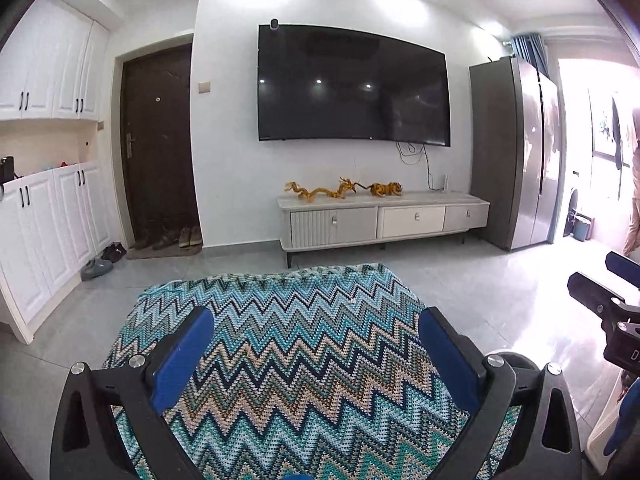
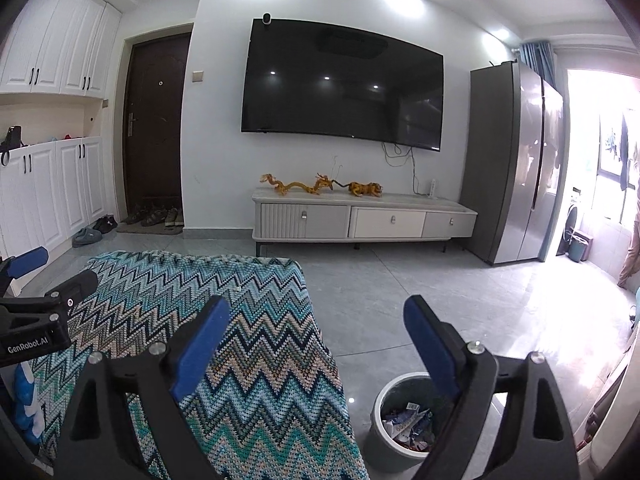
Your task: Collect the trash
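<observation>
Now both claws spread, empty: bin [image 2: 404,420] sits low right of my right claw [image 2: 316,340] (nearer than left [image 1: 316,344]).

Both of your wrist cameras look forward along their blue-padded fingers, tilted slightly downward, toward the same white wall with the large black wall-mounted television [image 1: 354,84]. Your left camera sits centred above the zigzag-patterned teal, beige and navy knitted cloth [image 1: 288,360], close beneath it, with the low white drawer cabinet [image 1: 384,220] well beyond. Your right camera sits just to the right, over the cloth's right edge, so it also takes in the grey round bin holding crumpled wrappers [image 2: 384,428] on the grey tiled floor [image 2: 400,280]. Both views share the television, cabinet, dark brown door [image 1: 158,140], tall grey refrigerator [image 2: 516,160] and cloth.
</observation>
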